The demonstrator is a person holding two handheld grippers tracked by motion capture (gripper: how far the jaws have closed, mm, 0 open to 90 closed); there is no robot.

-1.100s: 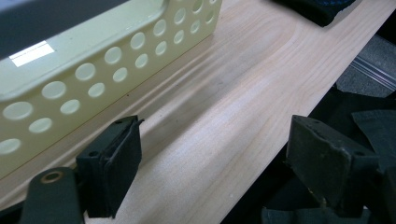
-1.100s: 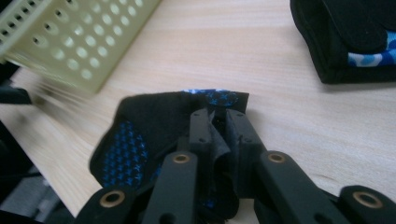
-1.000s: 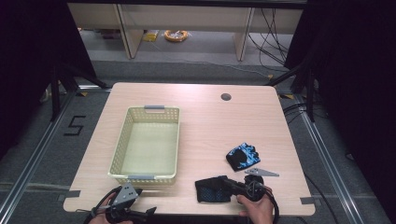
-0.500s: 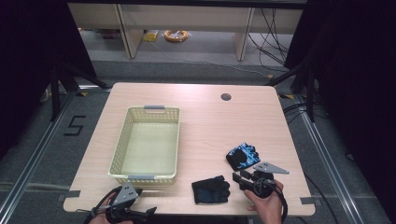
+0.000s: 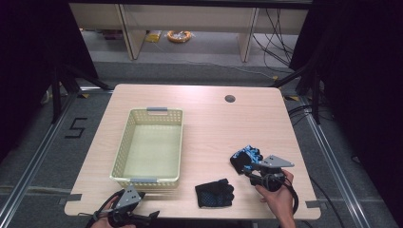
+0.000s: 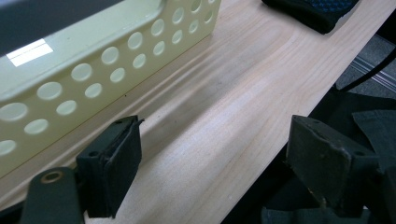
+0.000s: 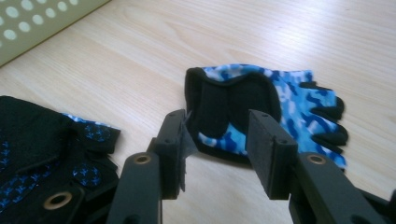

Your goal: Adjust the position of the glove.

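Two fingerless gloves lay on the near right part of the tabletop [image 5: 209,123], and the work in hand looked like gathering them, probably into the pale yellow basket [image 5: 150,145] that stood left of centre with nothing visible inside. The right gripper [image 5: 250,167] sat just on the near side of the blue camouflage glove [image 5: 246,156], its jaws parted and pointed at the glove's black cuff; in the right gripper view the cuff of that glove [image 7: 261,107] lay just beyond the two pads, not yet between them, so nothing was held. That line-up suggested the cuff was chosen because its thick edge stands up from the wood and gives the pads something to bite. The black glove [image 5: 215,192] lay flat nearer the front edge, a little to the left, between the basket and the right hand [image 5: 278,199]. The left gripper [image 5: 124,209] rested at the near left edge, just in front of the basket's near wall, jaws wide apart and empty, apparently waiting its turn. Compared with a second earlier, the right gripper had left the black glove, where it had been down on the fabric, and had travelled right and farther away to the blue one; its jaws had just been opening, with no thing between them. The black glove stayed where it was released, and the left gripper had not shifted.
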